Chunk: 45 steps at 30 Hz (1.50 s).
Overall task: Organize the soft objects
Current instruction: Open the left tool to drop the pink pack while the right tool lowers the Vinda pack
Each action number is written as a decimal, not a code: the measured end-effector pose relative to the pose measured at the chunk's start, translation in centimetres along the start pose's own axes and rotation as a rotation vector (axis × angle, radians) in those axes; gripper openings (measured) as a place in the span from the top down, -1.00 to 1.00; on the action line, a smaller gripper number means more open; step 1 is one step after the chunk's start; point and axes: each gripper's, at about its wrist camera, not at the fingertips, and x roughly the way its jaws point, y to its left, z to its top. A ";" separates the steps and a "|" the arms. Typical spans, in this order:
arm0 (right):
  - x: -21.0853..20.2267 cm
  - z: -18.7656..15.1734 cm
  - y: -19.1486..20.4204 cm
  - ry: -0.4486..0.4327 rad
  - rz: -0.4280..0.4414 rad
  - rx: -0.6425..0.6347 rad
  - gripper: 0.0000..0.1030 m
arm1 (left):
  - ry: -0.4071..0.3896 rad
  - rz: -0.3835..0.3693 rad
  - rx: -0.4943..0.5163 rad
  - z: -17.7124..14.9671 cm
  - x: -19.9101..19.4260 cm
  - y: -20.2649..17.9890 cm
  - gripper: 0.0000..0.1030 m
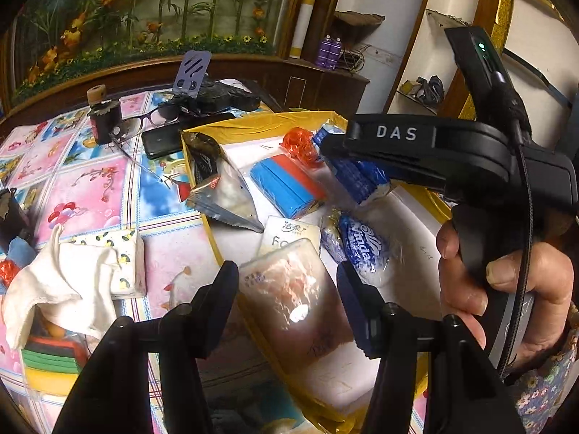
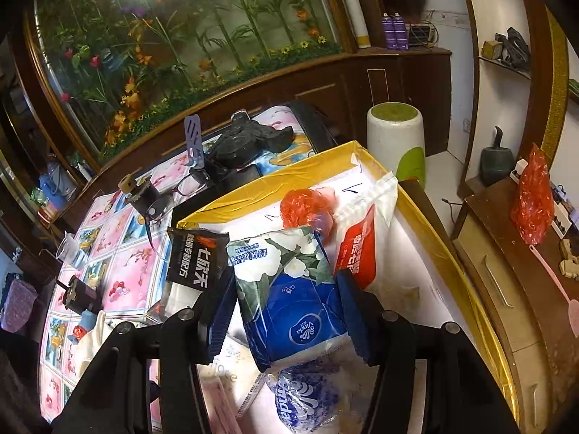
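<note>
A yellow-rimmed box (image 1: pixel 202 195) (image 2: pixel 448 249) on the table holds soft packs. My right gripper (image 2: pixel 286 300) is shut on a blue and white Vinda tissue pack (image 2: pixel 289 289) and holds it over the box; in the left wrist view the gripper (image 1: pixel 336 152) shows with that pack (image 1: pixel 358 177). My left gripper (image 1: pixel 287 282) stands open around a pinkish tissue pack (image 1: pixel 300 303) lying in the box; whether the pads touch it I cannot tell. A blue Vinda roll pack (image 1: pixel 362 249) (image 2: pixel 307 405), a blue and red pack (image 1: pixel 289 184) and a red plastic ball (image 1: pixel 300 143) (image 2: pixel 302 206) lie in the box.
A white cloth (image 1: pixel 61 282) and a lemon-print tissue pack (image 1: pixel 126 264) lie on the floral tablecloth (image 1: pixel 90 195) left of the box. Glasses (image 1: pixel 144 124), a phone (image 1: pixel 163 141) and a dark jar (image 1: pixel 103 119) stand behind. Snack bags (image 1: pixel 217 188) (image 2: pixel 195 256) lean in the box.
</note>
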 end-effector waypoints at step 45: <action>-0.9 0.3 -0.6 -0.039 -0.008 0.073 -0.40 | -0.014 -0.080 0.029 0.1 -0.7 -1.4 -0.35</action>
